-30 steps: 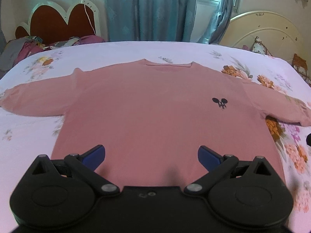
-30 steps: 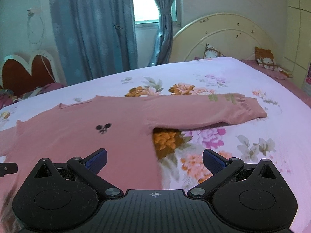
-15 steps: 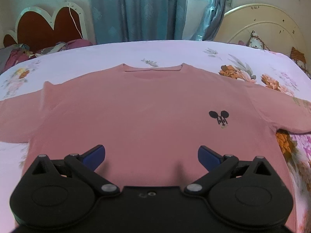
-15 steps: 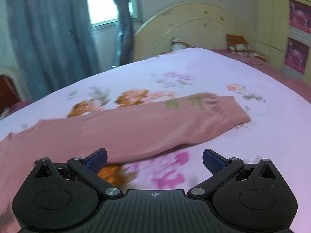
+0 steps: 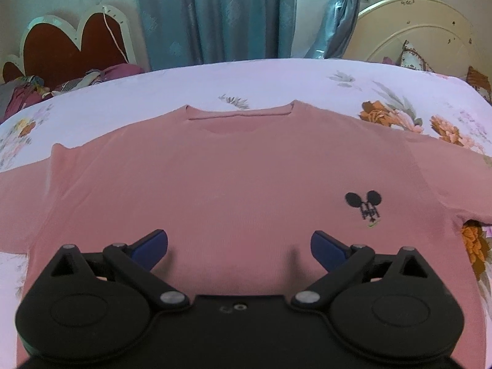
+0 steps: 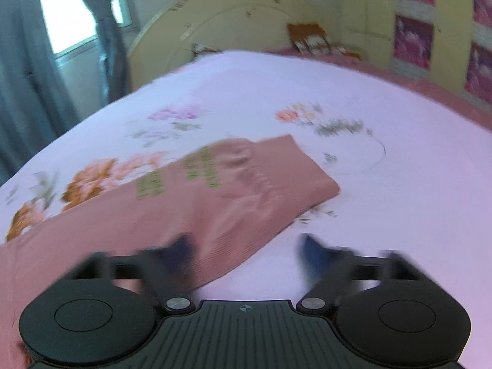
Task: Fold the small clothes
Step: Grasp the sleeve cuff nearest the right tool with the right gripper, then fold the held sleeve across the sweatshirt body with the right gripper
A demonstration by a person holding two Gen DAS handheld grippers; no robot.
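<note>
A pink long-sleeved top point(image 5: 240, 181) lies flat, front up, on the flowered bedsheet point(image 5: 252, 83), neck away from me, with a small black mouse-head print point(image 5: 364, 204) on its chest. My left gripper point(image 5: 239, 244) is open and empty, low over the top's lower middle. In the right wrist view the top's right sleeve point(image 6: 215, 203) stretches to the right, with green print near the ribbed cuff point(image 6: 295, 178). My right gripper point(image 6: 246, 249) is open and empty just over the sleeve near the cuff; this view is blurred by motion.
A cream headboard point(image 6: 233, 21) with cushions stands at the far right end of the bed. A red heart-shaped headboard point(image 5: 73, 46) and a heap of clothes point(image 5: 27, 92) are at the back left. Blue curtains point(image 5: 215, 15) hang behind.
My right gripper has swung right along the sleeve and down to its cuff. My left gripper has moved closer over the top's middle. Both stay open.
</note>
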